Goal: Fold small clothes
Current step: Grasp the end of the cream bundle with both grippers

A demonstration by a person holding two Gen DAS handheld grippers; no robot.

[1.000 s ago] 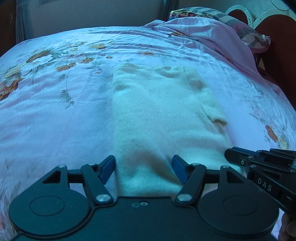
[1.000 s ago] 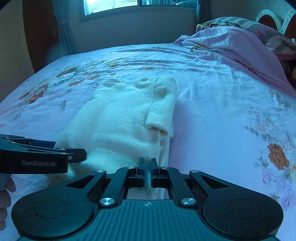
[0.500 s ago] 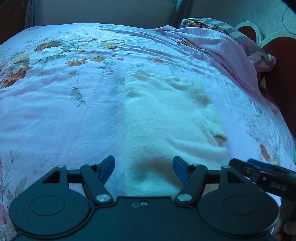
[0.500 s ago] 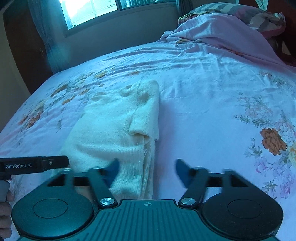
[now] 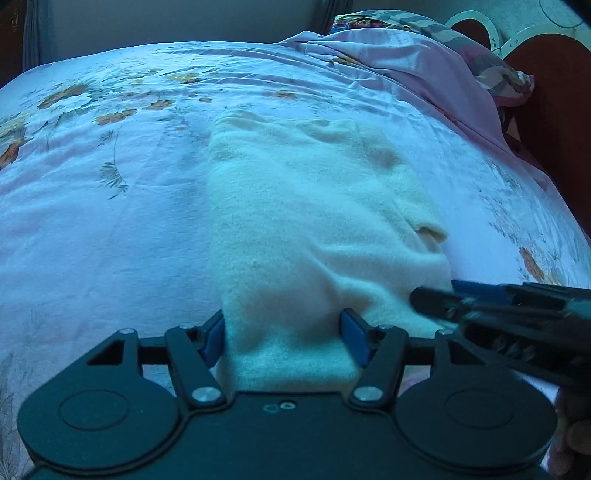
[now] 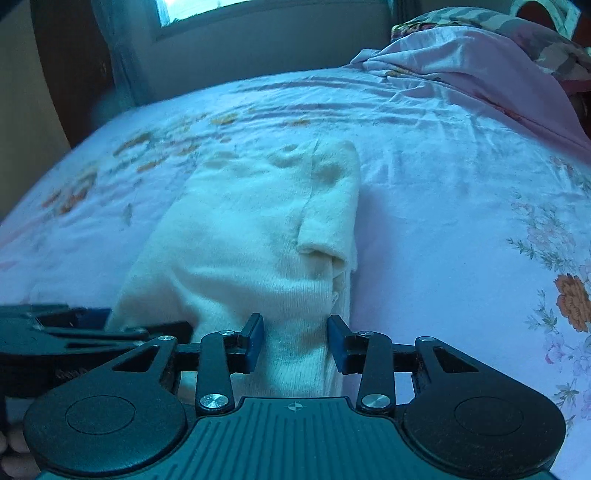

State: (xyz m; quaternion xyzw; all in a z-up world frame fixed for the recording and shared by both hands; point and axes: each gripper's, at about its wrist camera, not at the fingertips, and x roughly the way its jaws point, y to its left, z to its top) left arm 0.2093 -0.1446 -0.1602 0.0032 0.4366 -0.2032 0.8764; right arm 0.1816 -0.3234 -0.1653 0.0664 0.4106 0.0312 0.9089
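Cream sweater (image 5: pixel 310 221), folded lengthwise, on floral bed sheet (image 5: pixel 110 229). Left tongs (image 5: pixel 284 341) and right tongs (image 6: pixel 295 341) both spread, straddling its near hem.

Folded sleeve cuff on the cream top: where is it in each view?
Left wrist: the sleeve cuff lies right of centre, on the cream top.
Right wrist: the cuff lies at centre.
Shared landmark: the bunched pink blanket, upper right.

bed: pink floral bedsheet (image 6: pixel 443 177) being lit bluish | window: bright pane (image 6: pixel 192 11) being flanked by grey curtain (image 6: pixel 122 55) | headboard: dark wooden panel (image 5: pixel 554 92) being shown at right
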